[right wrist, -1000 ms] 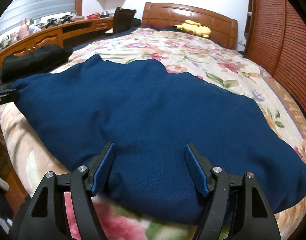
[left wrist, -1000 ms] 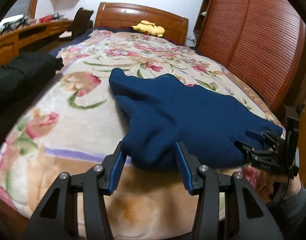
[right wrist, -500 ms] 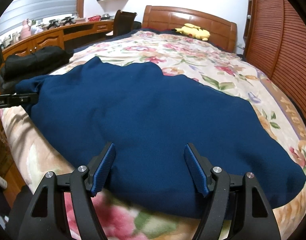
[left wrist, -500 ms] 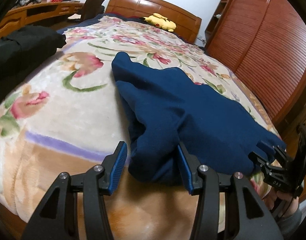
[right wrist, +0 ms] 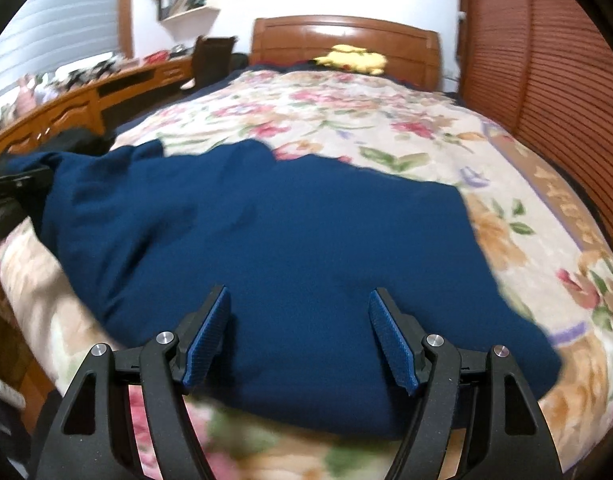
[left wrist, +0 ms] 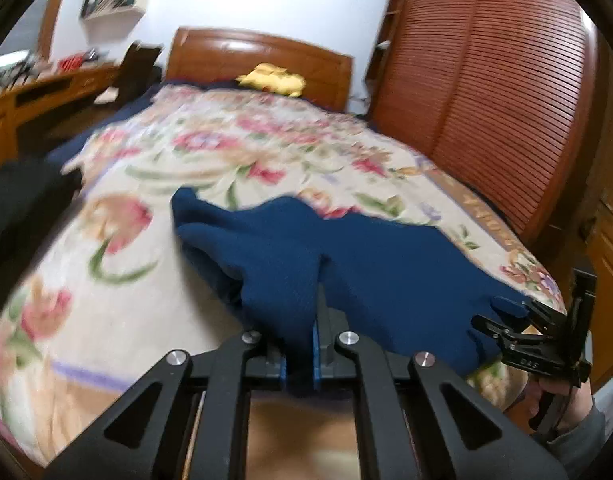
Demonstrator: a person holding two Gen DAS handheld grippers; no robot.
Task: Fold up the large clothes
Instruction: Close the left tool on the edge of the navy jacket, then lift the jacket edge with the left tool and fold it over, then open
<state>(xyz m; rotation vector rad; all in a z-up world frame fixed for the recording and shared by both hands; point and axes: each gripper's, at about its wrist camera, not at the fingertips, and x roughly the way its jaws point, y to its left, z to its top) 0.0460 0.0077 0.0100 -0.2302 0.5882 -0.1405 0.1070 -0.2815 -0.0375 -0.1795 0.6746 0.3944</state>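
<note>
A large navy blue garment (right wrist: 290, 240) lies spread on the floral bedspread (right wrist: 346, 120); it also shows in the left wrist view (left wrist: 386, 264). My left gripper (left wrist: 300, 344) is shut on the garment's near left corner, and a fold of cloth bunches up between its pads. It appears at the left edge of the right wrist view (right wrist: 14, 188). My right gripper (right wrist: 298, 328) is open, its blue pads (right wrist: 208, 332) straddling the garment's near edge. It also appears at the right of the left wrist view (left wrist: 518, 320).
A wooden headboard (left wrist: 258, 60) and a yellow plush toy (left wrist: 272, 78) are at the far end of the bed. Louvred wooden doors (left wrist: 506, 80) run along the right. A desk (right wrist: 66, 108) and a black bag (left wrist: 18, 200) stand to the left.
My left gripper has closed on the garment's near left corner, and the cloth there has bunched and lifted. My right gripper stays open at the near edge. Both views have tilted up.
</note>
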